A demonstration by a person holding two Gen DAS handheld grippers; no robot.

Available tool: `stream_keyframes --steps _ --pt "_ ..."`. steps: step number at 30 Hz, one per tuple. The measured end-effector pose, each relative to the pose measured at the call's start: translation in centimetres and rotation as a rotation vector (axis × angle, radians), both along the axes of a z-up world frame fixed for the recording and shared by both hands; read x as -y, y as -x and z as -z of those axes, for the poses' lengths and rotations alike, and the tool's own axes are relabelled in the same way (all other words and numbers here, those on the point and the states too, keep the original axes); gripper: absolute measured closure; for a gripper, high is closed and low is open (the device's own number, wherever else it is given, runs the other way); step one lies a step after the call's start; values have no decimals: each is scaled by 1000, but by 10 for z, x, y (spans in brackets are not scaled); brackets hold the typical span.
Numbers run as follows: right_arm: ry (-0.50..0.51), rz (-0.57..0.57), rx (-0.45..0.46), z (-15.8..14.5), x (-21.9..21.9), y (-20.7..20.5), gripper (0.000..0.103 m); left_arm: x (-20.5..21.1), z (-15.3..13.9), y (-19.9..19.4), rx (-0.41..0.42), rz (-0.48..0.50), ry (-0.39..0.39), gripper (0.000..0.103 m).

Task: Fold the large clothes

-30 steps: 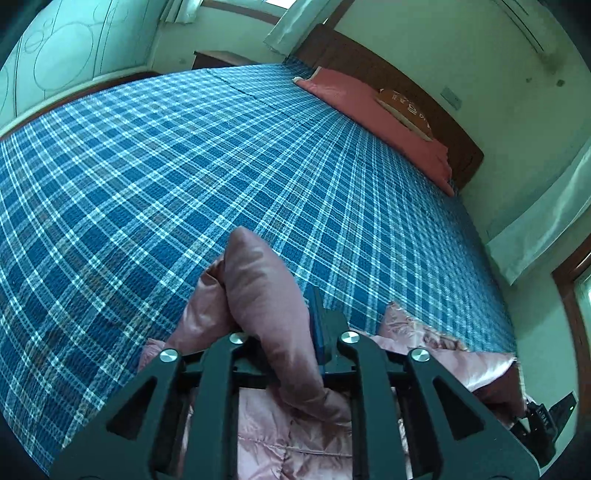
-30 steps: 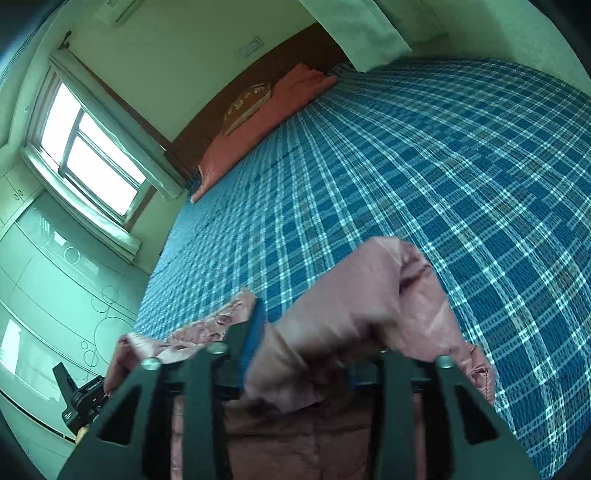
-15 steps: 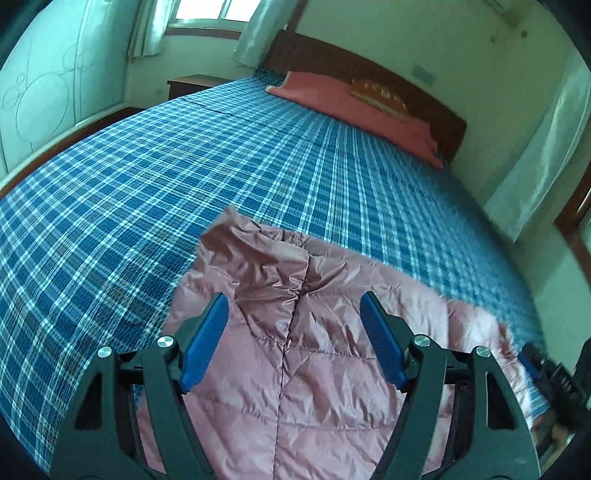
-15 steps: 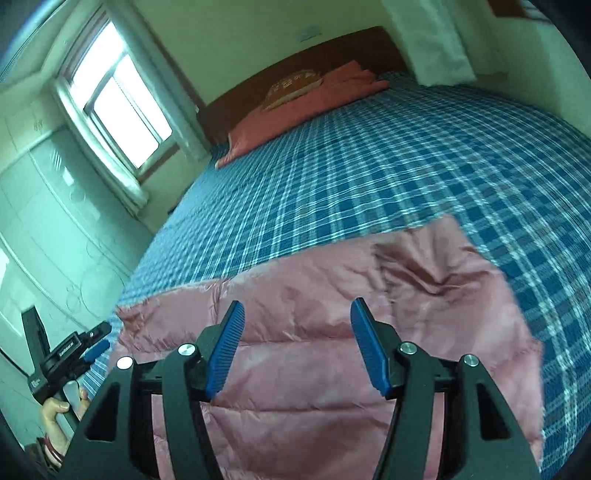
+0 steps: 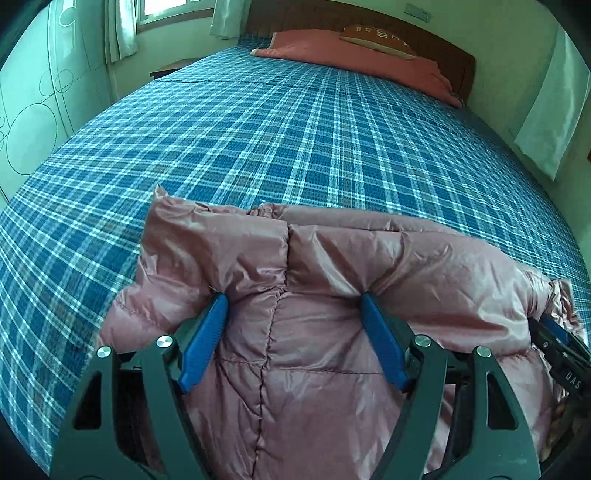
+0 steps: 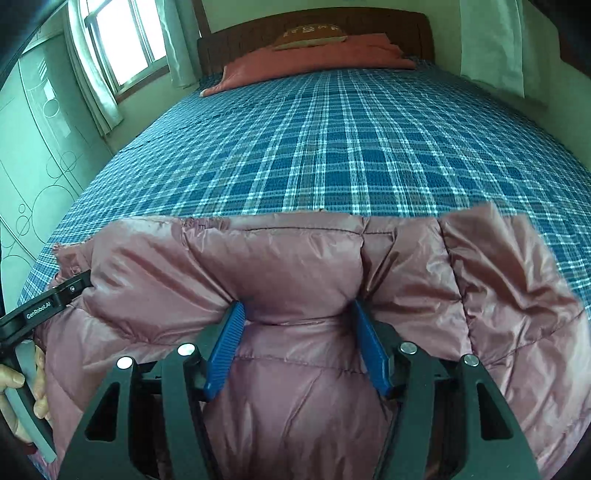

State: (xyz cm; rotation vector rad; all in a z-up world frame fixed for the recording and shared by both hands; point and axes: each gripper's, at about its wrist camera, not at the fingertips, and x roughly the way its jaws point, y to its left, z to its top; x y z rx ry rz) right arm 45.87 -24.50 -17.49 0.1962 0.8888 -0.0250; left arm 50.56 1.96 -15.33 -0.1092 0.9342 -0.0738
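Observation:
A shiny dusty-pink quilted down jacket (image 5: 332,280) lies folded across the near edge of the blue plaid bed (image 5: 295,140); it also fills the lower right wrist view (image 6: 295,266). My left gripper (image 5: 293,301) is open, its blue pads (image 5: 207,336) pressed against the jacket's puffy fold near its left end. My right gripper (image 6: 297,306) is open, its pads (image 6: 369,343) pushed into the fold near the jacket's middle. Neither grips fabric. The right gripper's tip shows at the left wrist view's right edge (image 5: 554,343); the left gripper shows in the right wrist view (image 6: 48,302).
The bed stretches away to a dark wooden headboard (image 6: 314,26) with salmon pillows (image 5: 354,48). A window with curtains (image 6: 122,48) and a wardrobe (image 6: 37,147) stand to the left. A white curtain (image 5: 550,107) hangs right.
A second ago both grippers were shut on bunched jacket fabric. They let go, the jacket dropped flat in a fold, and both open grippers moved down against it.

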Motion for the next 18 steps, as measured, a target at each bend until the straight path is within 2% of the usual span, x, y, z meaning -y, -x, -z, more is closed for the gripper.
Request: stream_keyframes --steps 2,4,6,7,8,9,10,13,15,16,17,18 --pt "2 29 42 -14 18 6 43 -11 -15 8 47 -4 40 30" --pt "54 98 46 -19 41 7 43 -24 -25 12 83 -36 43 30" --pt "61 164 -15 -4 64 0 43 -35 -11 1 24 -74 34 30" --pt "12 175 -73 12 73 -6 43 -40 1 -6 -30 -92 50 30" --pt "-60 172 -89 20 83 -7 42 -45 11 -12 -74 -102 82 30" --pt "-73 174 -85 16 86 -7 43 -50 15 -14 -84 -117 114 30" --pt "-63 172 -93 11 88 -6 43 -53 12 -12 -67 -129 126 30" --pt "32 185 -45 -9 92 7 43 -62 6 -8 -35 -139 155 30" --pt "72 228 -62 3 105 9 42 -71 16 -10 -45 -161 186 30" --pt "11 226 -91 17 115 6 42 -71 21 -13 -44 -164 194 29" --pt "-33 231 -68 21 121 7 40 -68 24 -15 -41 -164 181 27" --pt "-40 231 -59 19 121 8 40 -62 23 -18 -48 -155 139 26"
